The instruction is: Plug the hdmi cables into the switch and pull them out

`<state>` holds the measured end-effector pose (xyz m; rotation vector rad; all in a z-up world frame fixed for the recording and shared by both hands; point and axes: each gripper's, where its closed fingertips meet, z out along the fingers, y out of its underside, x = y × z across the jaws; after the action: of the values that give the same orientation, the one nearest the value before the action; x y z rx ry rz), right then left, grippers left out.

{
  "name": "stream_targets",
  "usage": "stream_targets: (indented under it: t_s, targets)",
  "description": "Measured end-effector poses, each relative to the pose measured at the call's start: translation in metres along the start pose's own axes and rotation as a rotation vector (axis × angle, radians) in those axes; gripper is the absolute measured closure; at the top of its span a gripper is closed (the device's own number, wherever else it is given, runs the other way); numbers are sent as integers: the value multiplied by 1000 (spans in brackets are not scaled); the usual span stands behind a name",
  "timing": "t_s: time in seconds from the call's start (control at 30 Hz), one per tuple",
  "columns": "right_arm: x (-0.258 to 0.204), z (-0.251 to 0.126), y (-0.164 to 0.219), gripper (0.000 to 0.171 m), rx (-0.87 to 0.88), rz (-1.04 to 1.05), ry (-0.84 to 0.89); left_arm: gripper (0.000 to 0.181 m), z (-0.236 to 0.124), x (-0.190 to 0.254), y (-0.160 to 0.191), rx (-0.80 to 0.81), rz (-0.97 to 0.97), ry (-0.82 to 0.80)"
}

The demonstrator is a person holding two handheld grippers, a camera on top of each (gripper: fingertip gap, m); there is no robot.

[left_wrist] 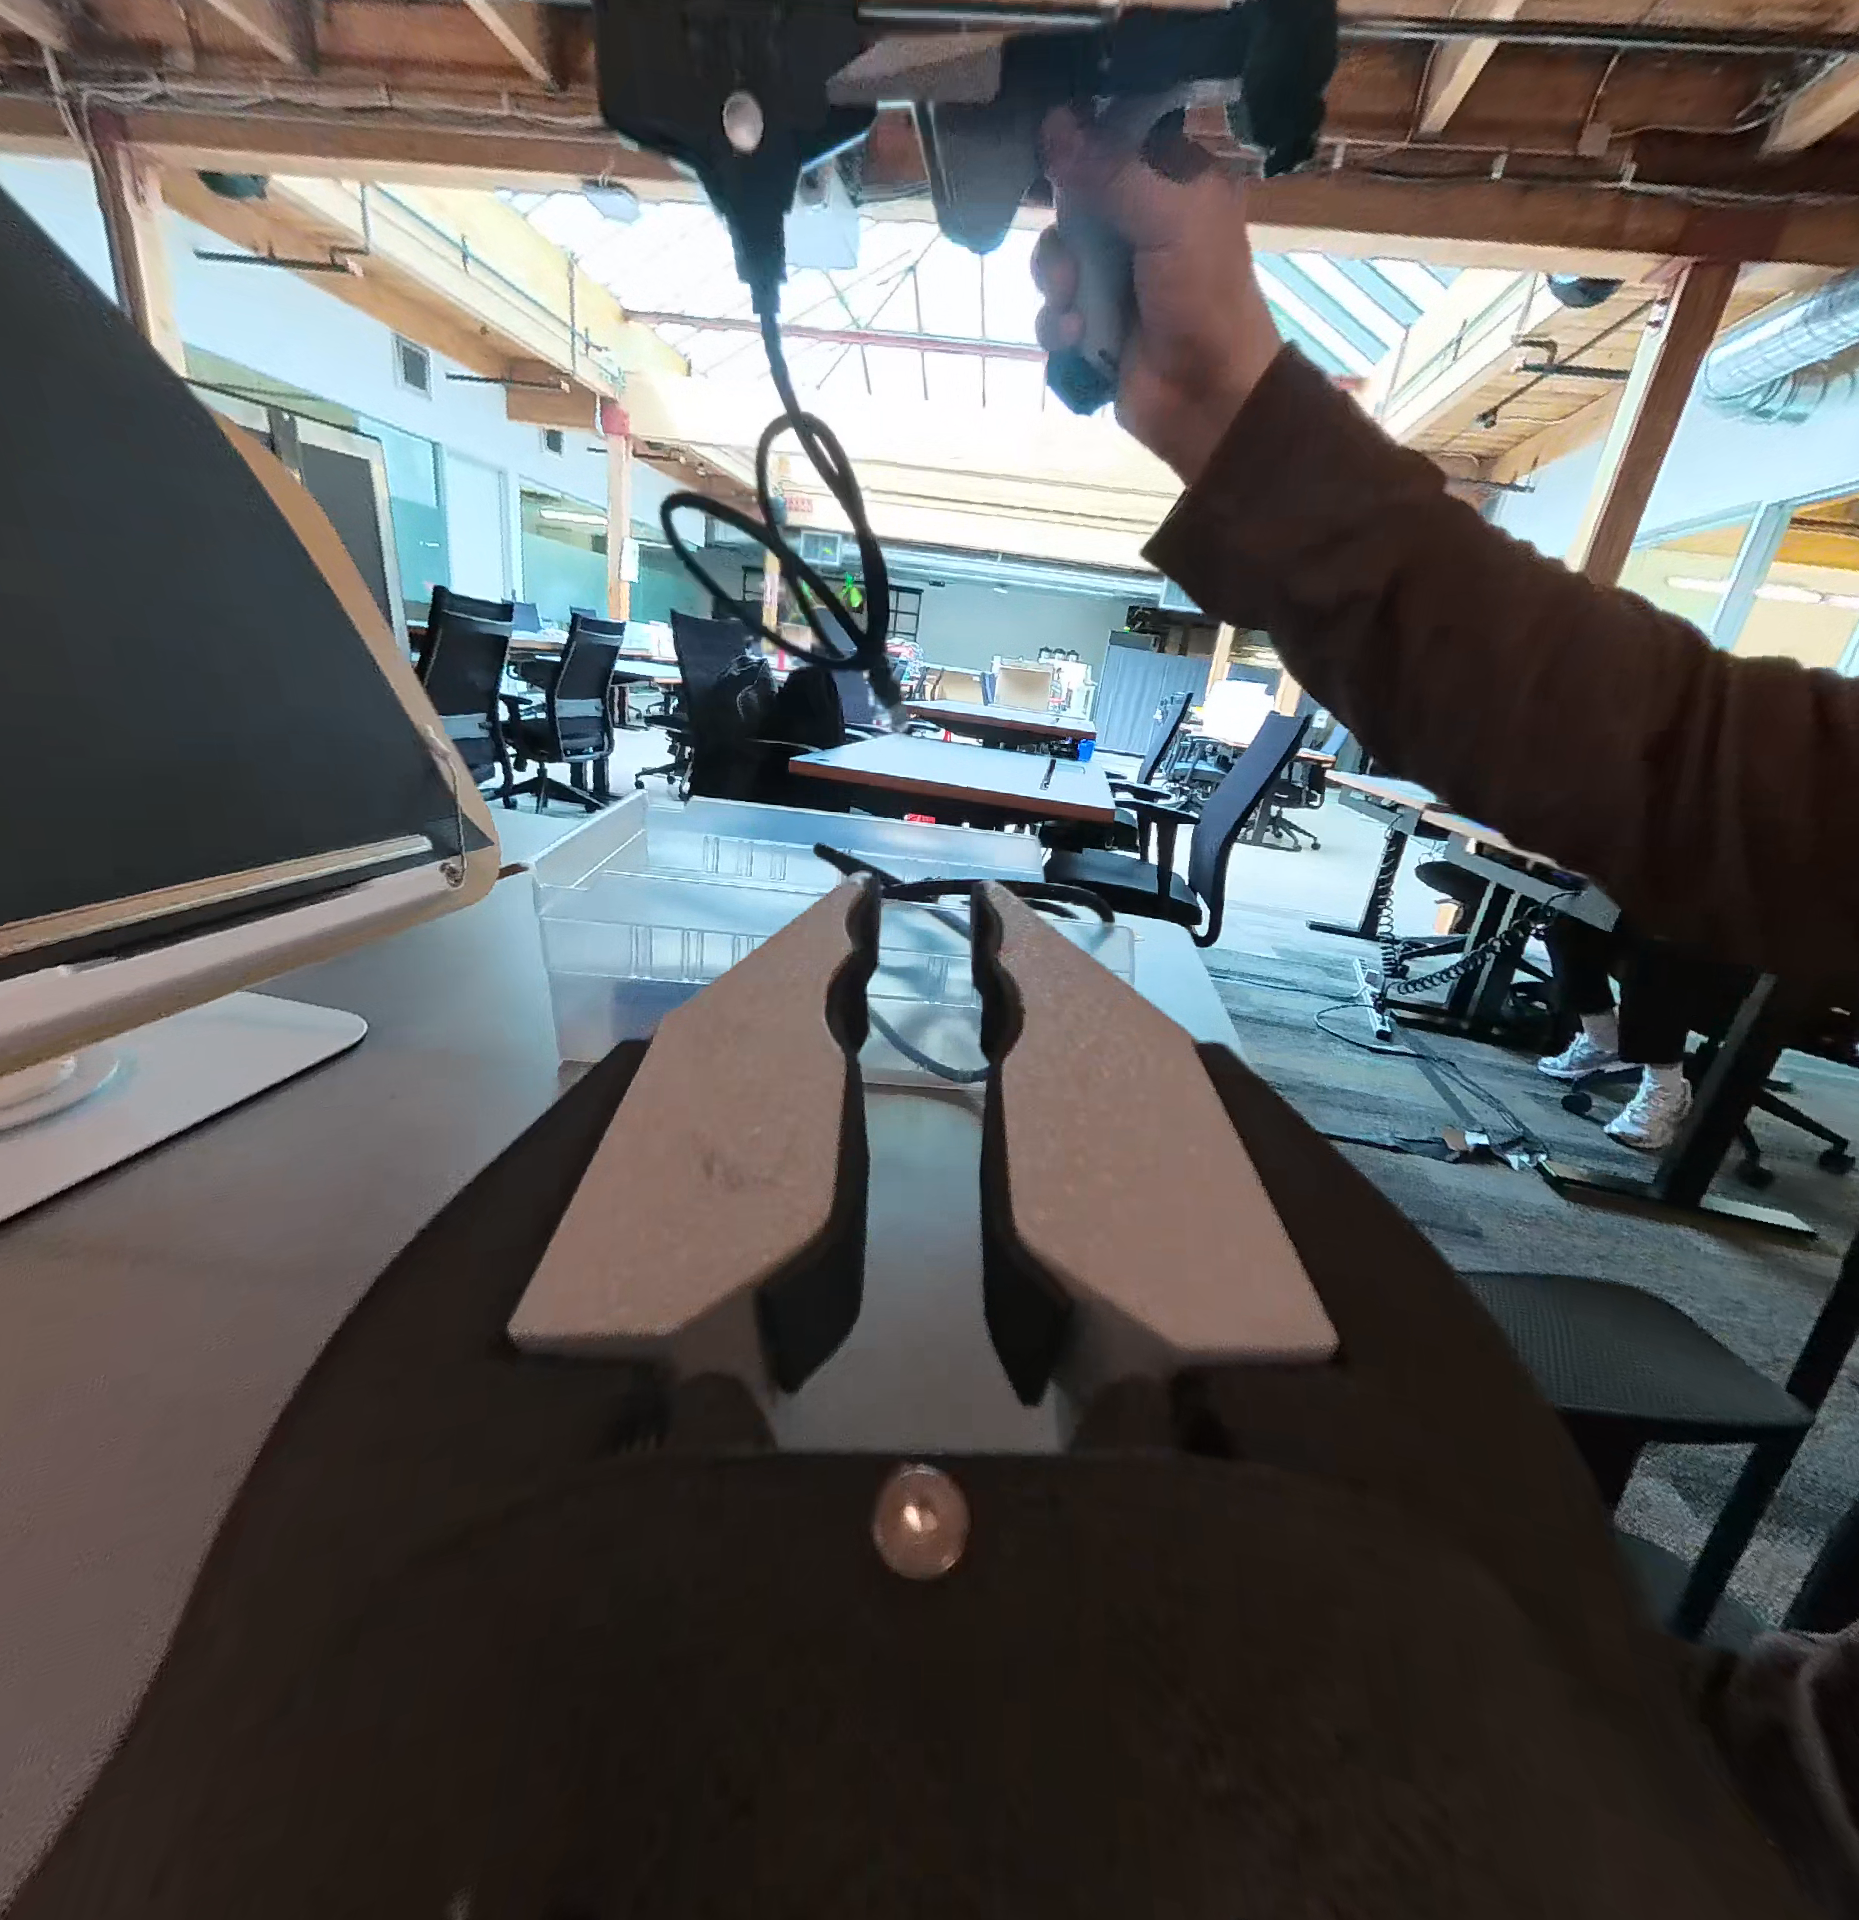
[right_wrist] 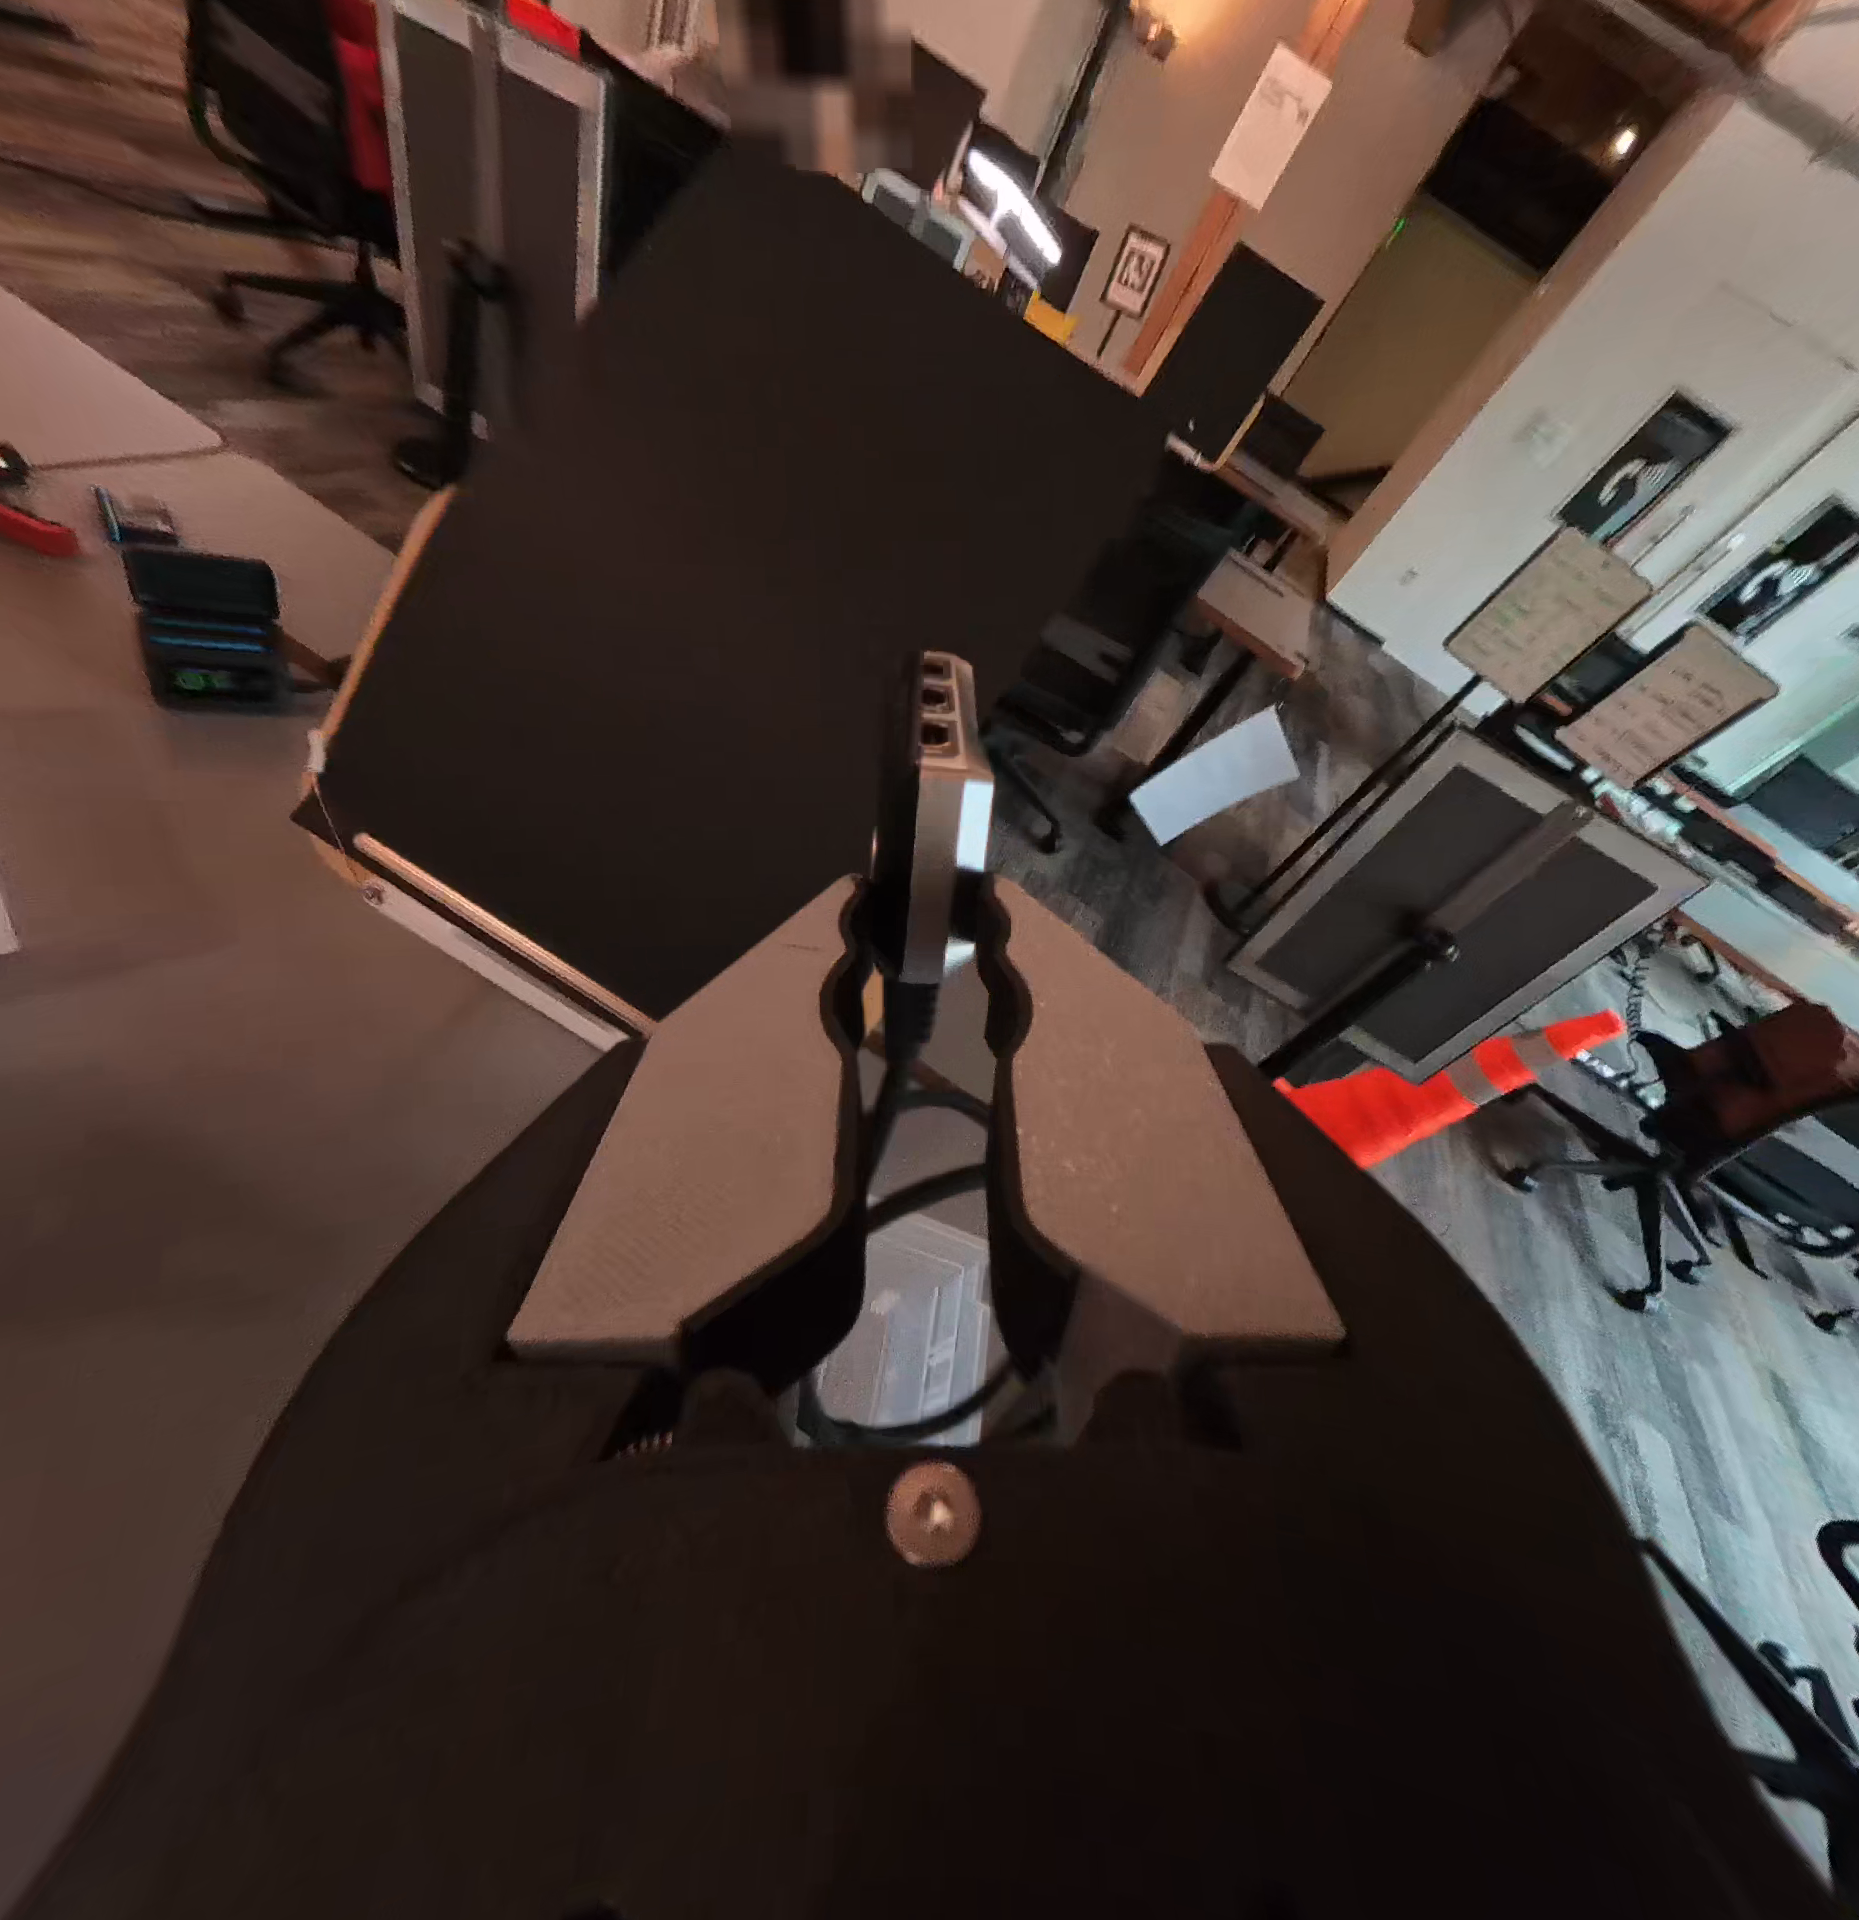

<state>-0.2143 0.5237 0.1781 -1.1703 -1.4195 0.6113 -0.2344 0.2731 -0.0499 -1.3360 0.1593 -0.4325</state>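
Observation:
My right gripper (right_wrist: 925, 914) is shut on the switch (right_wrist: 940, 810), a small grey metal box held upright with a row of ports facing up. Its black cable (right_wrist: 894, 1143) runs back between the fingers in a loop. In the left wrist view a hand (left_wrist: 1164, 312) holds that gripper high at the top, and the looped cable (left_wrist: 790, 436) dangles from it to a free plug (left_wrist: 883, 696). My left gripper (left_wrist: 925, 904) is low over the table, jaws a little apart and empty. Beyond it a clear plastic tray (left_wrist: 613, 904) holds black cables (left_wrist: 935, 1060).
A monitor (left_wrist: 177, 623) stands on the table at the left, close to the tray; its black back (right_wrist: 748, 520) fills the right wrist view. A black device (right_wrist: 208, 634) and a red tool (right_wrist: 11, 509) lie on the table. An orange cone (right_wrist: 1424, 1101) and office chairs (left_wrist: 1195, 831) stand on the floor to the right. One gripper's finger ends stand about 35 cm off the other's.

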Motion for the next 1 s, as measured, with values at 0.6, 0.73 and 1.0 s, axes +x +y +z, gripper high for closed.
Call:
stream_targets:
  t_s: [0.6,0.73,1.0]
  targets:
    - [-37,82,131,155,-312,139,-571,166,11,-15,45,-231,61,-97]
    - [-58,89,226,150,-683,93,-619,166,11,-17,51,-260,52,-104]
    - [-80,93,337,171,-1039,-200,-474,165,12,-19,60,-303,55,-110]
